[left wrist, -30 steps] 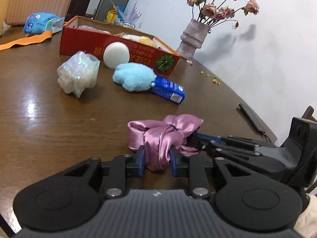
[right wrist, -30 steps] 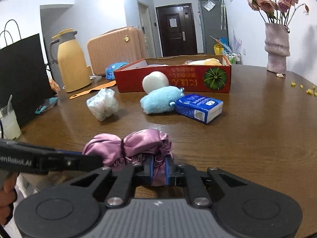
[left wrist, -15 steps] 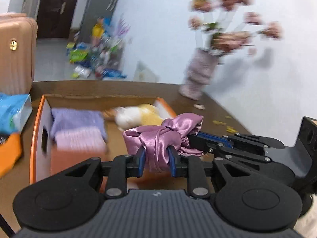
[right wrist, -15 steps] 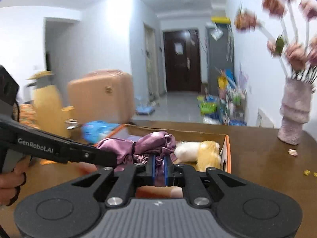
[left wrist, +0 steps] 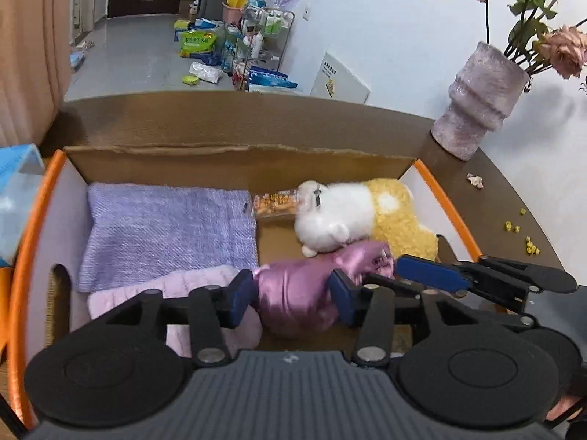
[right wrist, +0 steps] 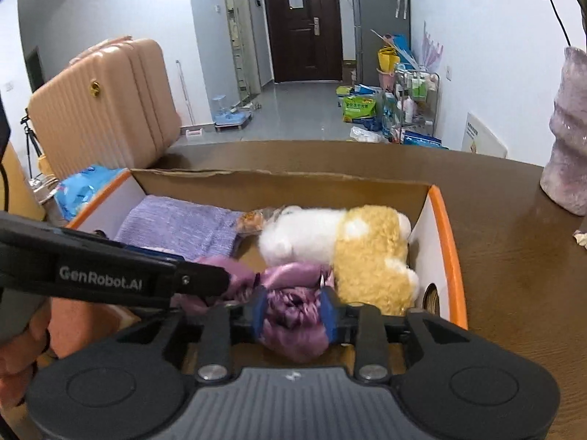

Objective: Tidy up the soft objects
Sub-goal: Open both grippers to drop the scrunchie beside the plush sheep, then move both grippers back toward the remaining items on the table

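Note:
A pink satin cloth (left wrist: 297, 289) lies in the orange-rimmed cardboard box (left wrist: 234, 161), between the pads of both grippers. My left gripper (left wrist: 291, 299) has its jaws spread wider than before, around the cloth. My right gripper (right wrist: 293, 311) also stands open around the cloth (right wrist: 293, 315); in the left wrist view its fingers (left wrist: 433, 275) reach in from the right. A white and yellow plush toy (left wrist: 359, 216) lies in the box's right half. A purple towel (left wrist: 168, 227) and a pale pink cloth (left wrist: 183, 289) fill the left half.
A grey-pink vase (left wrist: 480, 106) with dried roses stands on the brown table right of the box. A blue packet (left wrist: 18, 183) lies left of it. A pink suitcase (right wrist: 102, 106) stands beyond the table. Small yellow crumbs (left wrist: 521, 227) dot the table at right.
Both grippers carried the pink cloth from the table over into the box and lowered it. Their jaws, shut on it before, now stand apart.

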Motion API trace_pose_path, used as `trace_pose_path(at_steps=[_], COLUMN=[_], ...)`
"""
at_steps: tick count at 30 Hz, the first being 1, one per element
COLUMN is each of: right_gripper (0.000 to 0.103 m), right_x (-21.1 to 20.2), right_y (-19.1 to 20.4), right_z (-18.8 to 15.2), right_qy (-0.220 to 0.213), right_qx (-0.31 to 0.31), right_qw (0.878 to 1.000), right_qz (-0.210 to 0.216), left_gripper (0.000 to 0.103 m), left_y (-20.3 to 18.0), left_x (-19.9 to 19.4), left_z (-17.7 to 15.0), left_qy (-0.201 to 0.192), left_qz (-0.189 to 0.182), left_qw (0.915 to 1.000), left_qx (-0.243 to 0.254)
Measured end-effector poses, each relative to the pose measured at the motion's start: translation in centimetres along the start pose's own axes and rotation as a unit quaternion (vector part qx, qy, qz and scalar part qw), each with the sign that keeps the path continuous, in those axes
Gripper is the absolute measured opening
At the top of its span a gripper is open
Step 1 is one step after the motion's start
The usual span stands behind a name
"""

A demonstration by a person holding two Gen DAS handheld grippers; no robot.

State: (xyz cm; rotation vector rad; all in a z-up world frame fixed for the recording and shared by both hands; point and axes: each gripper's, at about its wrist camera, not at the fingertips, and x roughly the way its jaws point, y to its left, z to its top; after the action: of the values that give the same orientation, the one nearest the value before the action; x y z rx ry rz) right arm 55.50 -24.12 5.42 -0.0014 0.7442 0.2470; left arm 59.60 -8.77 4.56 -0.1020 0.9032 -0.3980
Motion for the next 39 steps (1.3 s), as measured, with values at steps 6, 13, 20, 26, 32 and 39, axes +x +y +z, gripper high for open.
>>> trace_pose_path(at_steps=[6,13,20,26,32,39], right_gripper=[0.042,0.056,0.059,0.071,0.073,0.08], right_x=[-7.2,-21.0,-28.9,-32.2,-33.2,-35.1], right_y=[0.7,0.4,2.1,4.7,7.4,9.2], right_z=[1.2,0.1,-1.7,-8.8,-17.9,-27.9], right_qy=[-0.041,-0.118,-0.155,-0.2,-0.205,-0.19], right_qx=[-0.014,-0.035,-0.038,-0.056,-0.047,0.001], right_qw=[0.999,0.992,0.987,0.978,0.978,0.982], right_qz=[-0.001,-0.015,-0.013,-0.001,0.016,0.019], left_gripper=[0.068,0.079,0.084,0.088,0.096,0.097], left_y=[-2.0,-4.1,-5.9,-7.4,-8.4,-8.6], left_x=[-7.6,-20.1,-27.1,-30.1,-31.4,-31.8], left_z=[-0.4,-3.9,-8.1,-17.5,-28.5,-37.5], left_qy=[-0.055,-0.128,-0.167,-0.228,-0.265,-0.253], left_qz=[-0.011,0.023,0.041,0.088,0.066,0.051], left_qw=[0.9979,0.9883,0.9814,0.9613,0.9518,0.9601], left_qx=[0.033,0.079,0.086,0.126,0.139,0.107])
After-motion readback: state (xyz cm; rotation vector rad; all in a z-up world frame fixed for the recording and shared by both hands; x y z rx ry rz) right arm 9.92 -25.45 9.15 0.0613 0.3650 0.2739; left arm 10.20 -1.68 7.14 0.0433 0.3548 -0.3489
